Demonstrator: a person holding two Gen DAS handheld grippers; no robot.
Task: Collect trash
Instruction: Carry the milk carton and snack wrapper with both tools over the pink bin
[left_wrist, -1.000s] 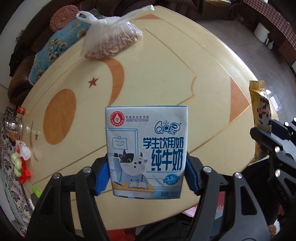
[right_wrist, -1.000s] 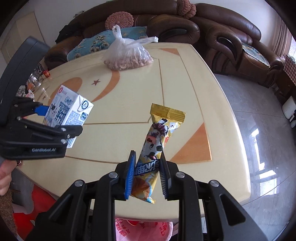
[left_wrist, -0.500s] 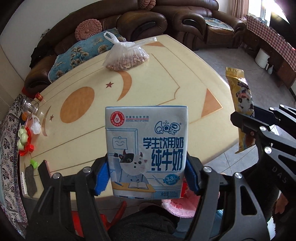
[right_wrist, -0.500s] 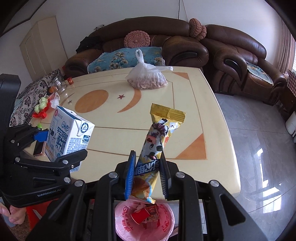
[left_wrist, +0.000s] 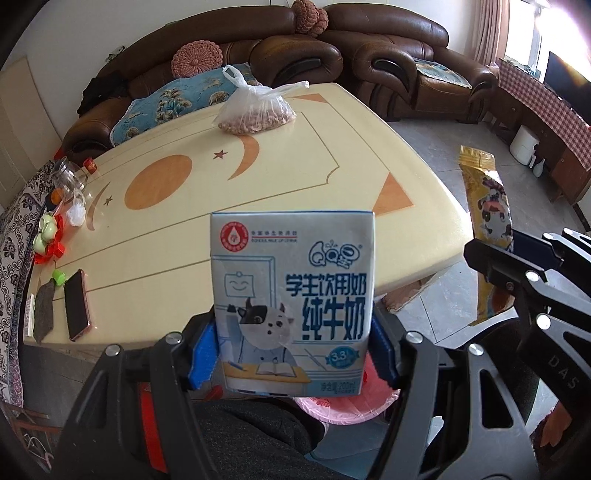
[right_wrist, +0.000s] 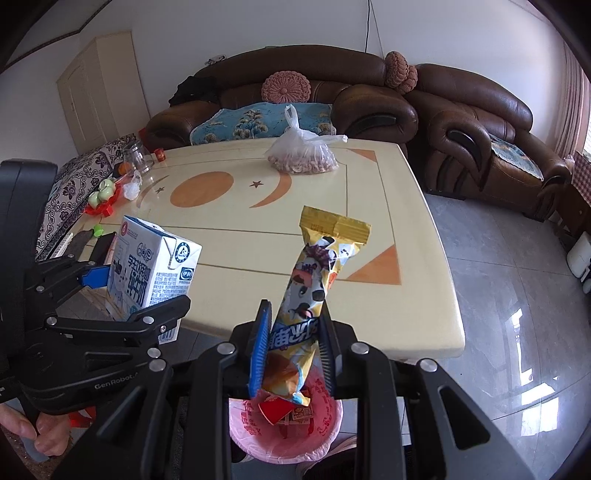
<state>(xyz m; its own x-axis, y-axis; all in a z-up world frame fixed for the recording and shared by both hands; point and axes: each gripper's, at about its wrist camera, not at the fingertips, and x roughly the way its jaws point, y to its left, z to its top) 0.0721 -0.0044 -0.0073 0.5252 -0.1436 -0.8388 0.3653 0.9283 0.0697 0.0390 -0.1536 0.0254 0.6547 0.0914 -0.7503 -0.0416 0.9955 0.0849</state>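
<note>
Right view alone shows bin (right_wrist: 284, 439), red scraps inside

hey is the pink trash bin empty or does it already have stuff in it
Not empty. In the right wrist view the pink-lined bin holds a red wrapper and other small packets, directly below the snack wrapper.

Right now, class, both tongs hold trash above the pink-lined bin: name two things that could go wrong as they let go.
1. The right tongs grip the long snack wrapper near its lower end, above the bin; the tall top could tip it over the rim.
2. The milk carton in the left tongs sits left of the bin, over the table edge; released there, it would likely miss.
</note>
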